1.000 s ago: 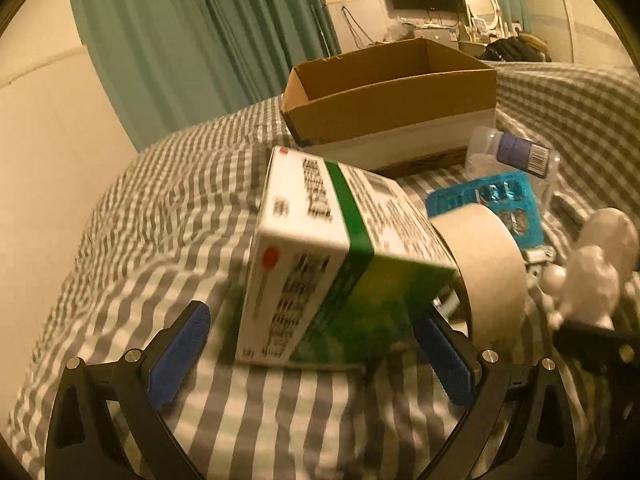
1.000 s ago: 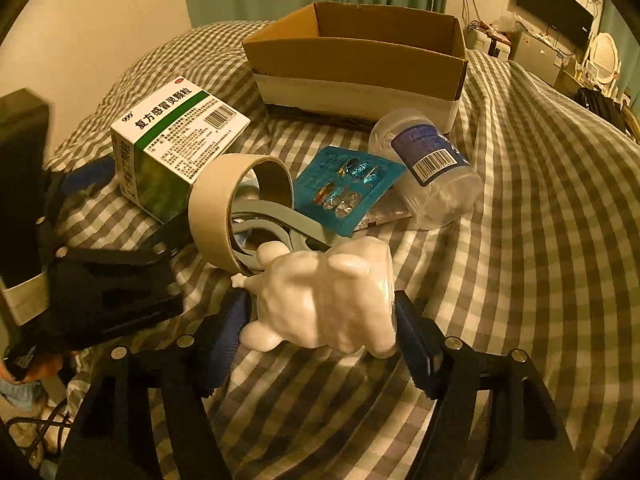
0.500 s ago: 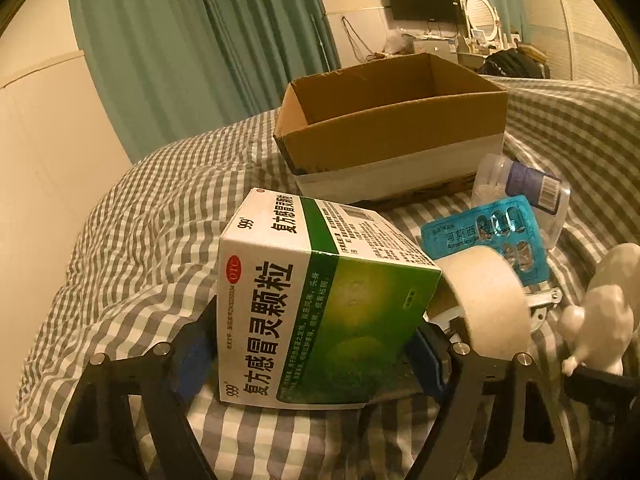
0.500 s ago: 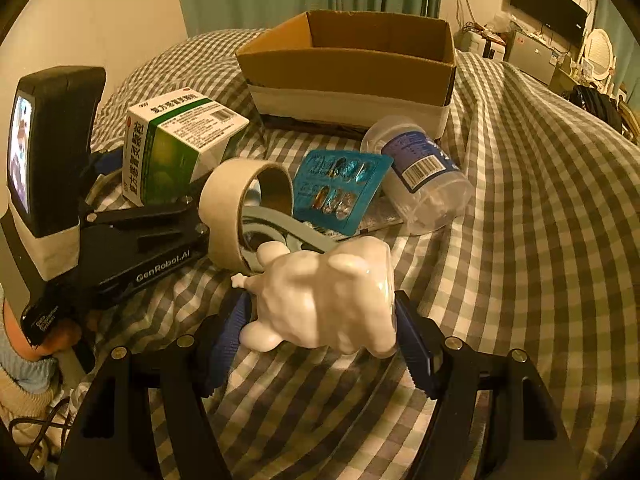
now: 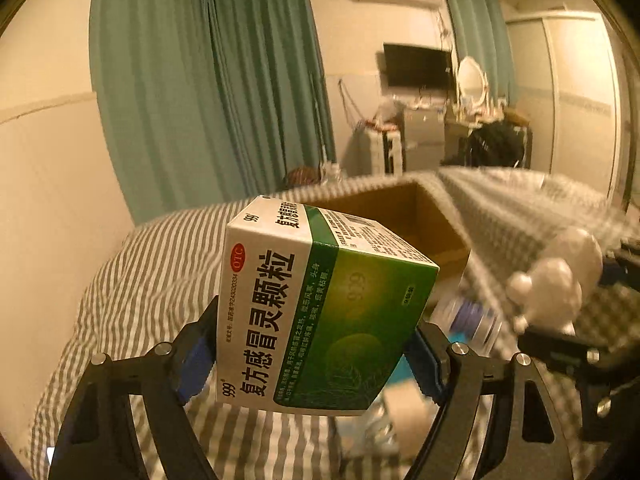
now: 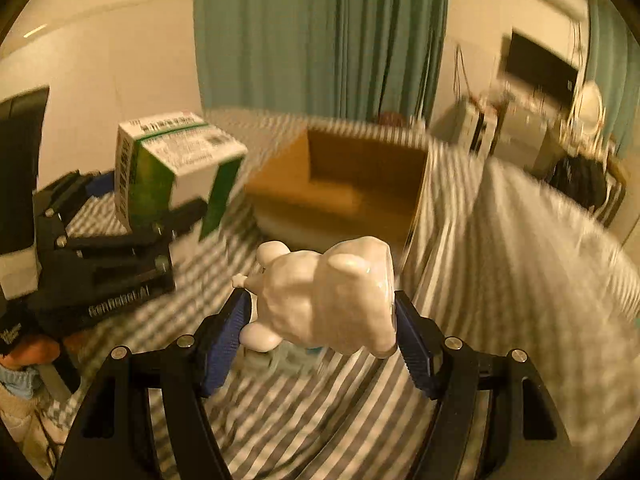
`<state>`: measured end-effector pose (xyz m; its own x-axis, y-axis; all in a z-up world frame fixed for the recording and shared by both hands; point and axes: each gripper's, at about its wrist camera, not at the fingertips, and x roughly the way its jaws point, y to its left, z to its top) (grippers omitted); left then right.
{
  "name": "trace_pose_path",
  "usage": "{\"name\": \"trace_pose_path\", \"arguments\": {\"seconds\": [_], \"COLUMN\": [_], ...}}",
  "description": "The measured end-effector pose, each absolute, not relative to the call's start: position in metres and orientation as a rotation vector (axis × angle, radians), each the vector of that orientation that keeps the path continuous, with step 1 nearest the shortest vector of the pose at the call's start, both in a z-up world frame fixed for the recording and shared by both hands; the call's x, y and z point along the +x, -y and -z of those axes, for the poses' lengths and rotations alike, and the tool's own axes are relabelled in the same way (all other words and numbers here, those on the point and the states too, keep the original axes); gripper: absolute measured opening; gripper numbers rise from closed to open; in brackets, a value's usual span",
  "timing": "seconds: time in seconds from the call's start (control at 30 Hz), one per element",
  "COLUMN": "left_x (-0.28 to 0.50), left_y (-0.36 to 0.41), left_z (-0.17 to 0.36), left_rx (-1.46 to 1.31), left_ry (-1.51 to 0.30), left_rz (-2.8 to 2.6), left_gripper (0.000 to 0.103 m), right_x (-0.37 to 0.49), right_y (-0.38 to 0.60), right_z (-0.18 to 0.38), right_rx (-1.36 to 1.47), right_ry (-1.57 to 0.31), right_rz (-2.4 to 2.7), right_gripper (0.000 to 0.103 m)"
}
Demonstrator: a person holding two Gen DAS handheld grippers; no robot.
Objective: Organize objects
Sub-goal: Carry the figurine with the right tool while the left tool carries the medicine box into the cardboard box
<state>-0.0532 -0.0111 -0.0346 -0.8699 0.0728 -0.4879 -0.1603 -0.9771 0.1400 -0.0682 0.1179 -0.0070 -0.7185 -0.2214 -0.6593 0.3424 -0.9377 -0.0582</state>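
Observation:
My left gripper (image 5: 314, 354) is shut on a green and white medicine box (image 5: 320, 312), held in the air above the checked bed cover. The same medicine box (image 6: 168, 168) shows at the left of the right wrist view. My right gripper (image 6: 322, 330) is shut on a white animal figurine (image 6: 332, 300), also lifted off the bed. That figurine (image 5: 556, 280) appears at the right of the left wrist view. An open cardboard box (image 6: 352, 176) lies beyond both grippers; the cardboard box (image 5: 416, 216) sits partly behind the medicine box.
On the bed below lie a clear plastic bottle (image 5: 468, 320) and a roll of tape (image 5: 408, 408), both blurred. The checked bed cover (image 6: 500, 272) spreads right. Green curtains (image 5: 208, 92) and a wall stand behind; a dresser and TV are far right.
Both grippers have risen off the bed, lifting the medicine box and the figurine. The left gripper closed on the box about half a second ago. The views now look more level toward the cardboard box.

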Motion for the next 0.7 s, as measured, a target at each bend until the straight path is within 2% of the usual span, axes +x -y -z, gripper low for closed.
{"name": "trace_pose_path", "arguments": {"seconds": [0.2,0.37,0.7], "left_x": [-0.102,-0.150,-0.231], "left_y": [0.003,-0.006,-0.035], "left_z": [0.004,0.000,0.055], "left_rx": [-0.705,-0.726,-0.884], "left_ry": [-0.188,-0.162,-0.227], "left_rz": [-2.900,-2.891,-2.831], "left_gripper": [0.083,0.083,0.083], "right_x": [-0.119,-0.180,-0.301], "right_y": [-0.113,-0.110,-0.119], "right_z": [-0.054,-0.071,-0.017], "right_rx": [0.814,0.828,1.068], "right_ry": [-0.326,-0.314,-0.230], "right_rz": [2.708,2.703,2.633], "right_gripper": [0.070,0.070,0.070]}}
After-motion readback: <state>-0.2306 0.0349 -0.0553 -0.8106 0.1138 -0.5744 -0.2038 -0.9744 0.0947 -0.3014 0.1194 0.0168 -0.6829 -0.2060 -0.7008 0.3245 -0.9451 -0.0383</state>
